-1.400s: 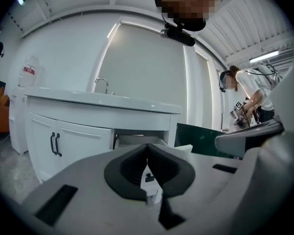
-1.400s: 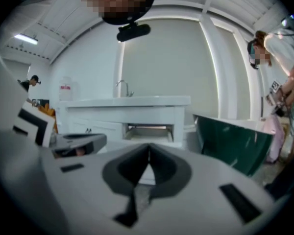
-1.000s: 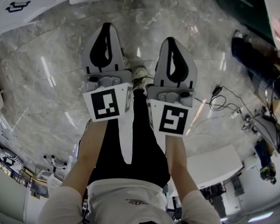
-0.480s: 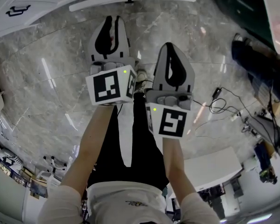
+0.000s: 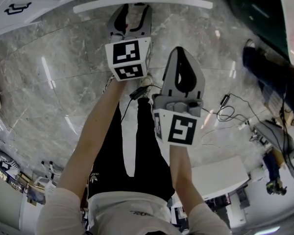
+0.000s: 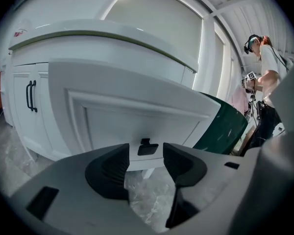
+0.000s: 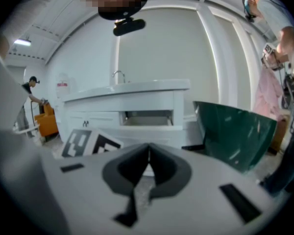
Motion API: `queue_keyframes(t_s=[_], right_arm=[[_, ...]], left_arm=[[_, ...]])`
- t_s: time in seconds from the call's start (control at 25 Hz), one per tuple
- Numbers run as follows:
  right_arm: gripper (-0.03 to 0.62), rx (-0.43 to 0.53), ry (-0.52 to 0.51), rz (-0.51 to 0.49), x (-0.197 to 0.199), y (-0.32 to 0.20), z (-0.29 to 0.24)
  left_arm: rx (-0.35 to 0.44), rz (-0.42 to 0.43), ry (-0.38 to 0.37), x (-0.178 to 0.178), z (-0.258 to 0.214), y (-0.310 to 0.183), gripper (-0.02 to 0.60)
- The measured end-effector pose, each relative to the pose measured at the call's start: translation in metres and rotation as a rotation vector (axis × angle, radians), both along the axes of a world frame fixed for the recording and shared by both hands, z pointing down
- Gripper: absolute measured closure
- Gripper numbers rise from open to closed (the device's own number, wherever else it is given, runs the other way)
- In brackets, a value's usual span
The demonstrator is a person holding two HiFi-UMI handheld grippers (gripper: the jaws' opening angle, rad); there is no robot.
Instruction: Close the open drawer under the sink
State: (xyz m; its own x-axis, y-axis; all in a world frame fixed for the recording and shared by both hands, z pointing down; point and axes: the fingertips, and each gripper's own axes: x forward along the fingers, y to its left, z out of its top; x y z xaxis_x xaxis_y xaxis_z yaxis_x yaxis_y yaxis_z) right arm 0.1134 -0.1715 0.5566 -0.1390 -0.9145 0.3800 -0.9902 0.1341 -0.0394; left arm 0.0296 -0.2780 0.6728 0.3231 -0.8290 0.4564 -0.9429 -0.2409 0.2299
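The white drawer front (image 5: 142,3) sticks out from the cabinet at the top of the head view. In the left gripper view the drawer front (image 6: 137,112) fills the middle, and its small black handle (image 6: 146,147) shows in the gap between my jaws. My left gripper (image 5: 133,10) (image 6: 145,156) is stretched out just short of the drawer; its jaws are opening, with nothing gripped. My right gripper (image 5: 182,52) (image 7: 148,155) hangs further back, shut and empty. It looks at the open drawer (image 7: 148,118) under the sink counter (image 7: 132,88).
A dark green panel (image 6: 221,126) (image 7: 237,131) leans to the right of the cabinet. Cabinet doors with black handles (image 6: 31,96) sit left of the drawer. Cables (image 5: 226,107) lie on the marble floor at the right, near a white table (image 5: 220,176). People stand at the right.
My left gripper has reached forward and down toward the drawer front, and its jaws have gone from shut to open. The right gripper has stayed put.
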Motion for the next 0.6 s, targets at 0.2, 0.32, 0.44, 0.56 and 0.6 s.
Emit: queue_keyframes(t_s=[0.2, 0.32, 0.44, 0.56, 0.6], right_arm=[[0.565, -0.014, -0.002, 0.007, 0.003, 0.000, 0.006], [0.565, -0.014, -0.006, 0.016, 0.006, 0.000, 0.008], [0.565, -0.019, -0.009, 0.020, 0.008, 0.001, 0.011], [0.565, -0.031, -0.007, 0.026, 0.009, 0.003, 0.016], [0.565, -0.033, -0.009, 0.028, 0.010, 0.003, 0.017]], left_arm=[[-0.003, 0.039, -0.072, 0.008, 0.011, -0.006, 0.437], [0.027, 0.065, -0.100, 0.009, 0.011, -0.008, 0.442], [0.042, 0.081, -0.111, 0.009, 0.010, -0.008, 0.445], [0.035, 0.095, -0.116, 0.009, 0.010, -0.009, 0.448], [0.032, 0.105, -0.121, 0.009, 0.010, -0.009, 0.448]])
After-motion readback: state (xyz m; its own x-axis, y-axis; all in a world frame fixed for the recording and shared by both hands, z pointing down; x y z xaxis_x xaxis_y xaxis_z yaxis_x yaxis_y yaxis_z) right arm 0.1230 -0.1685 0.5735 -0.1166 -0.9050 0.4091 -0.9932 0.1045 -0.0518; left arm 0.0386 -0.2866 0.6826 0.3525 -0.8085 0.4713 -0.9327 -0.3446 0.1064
